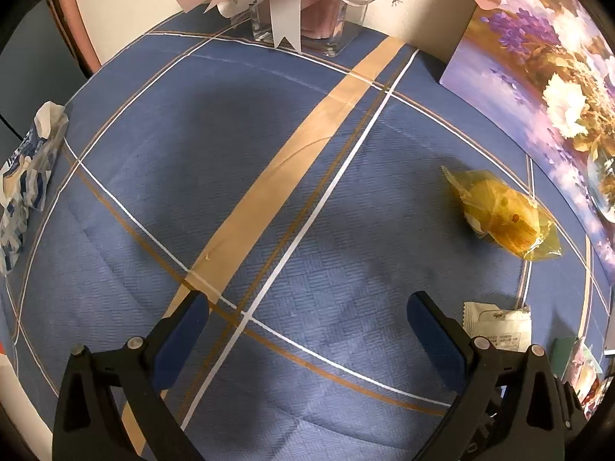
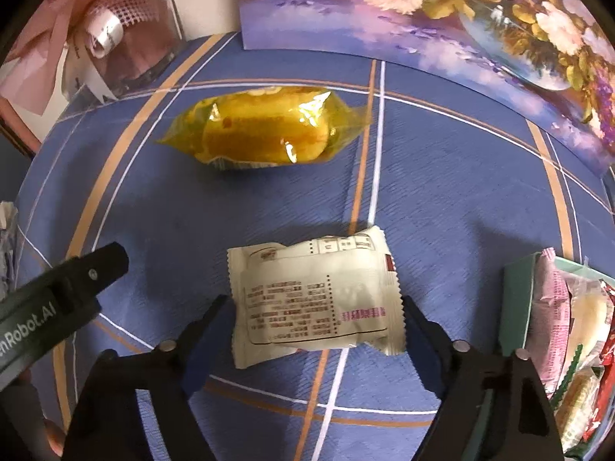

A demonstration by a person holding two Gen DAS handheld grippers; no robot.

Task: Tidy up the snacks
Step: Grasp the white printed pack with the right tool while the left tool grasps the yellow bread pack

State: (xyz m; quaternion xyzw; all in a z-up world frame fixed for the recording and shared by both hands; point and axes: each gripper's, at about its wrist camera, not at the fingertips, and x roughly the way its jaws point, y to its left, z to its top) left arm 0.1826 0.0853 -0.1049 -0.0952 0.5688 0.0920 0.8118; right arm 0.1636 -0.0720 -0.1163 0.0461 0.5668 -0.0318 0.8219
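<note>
- White packet [image 2: 317,299] between right gripper [image 2: 317,319] jaws, seemingly pinched; long axis crosswise.
- Snack box [image 2: 517,303] just right of packet.
- Left gripper [image 1: 307,319] spread, empty.

Green box [image 2: 517,303] of snacks cut off at right

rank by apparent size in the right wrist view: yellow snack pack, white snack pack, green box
1. yellow snack pack and white snack pack: look alike; the white one is nearer the camera, so unsure.
2. green box: smallest showing, but cut off by the frame edge.
</note>
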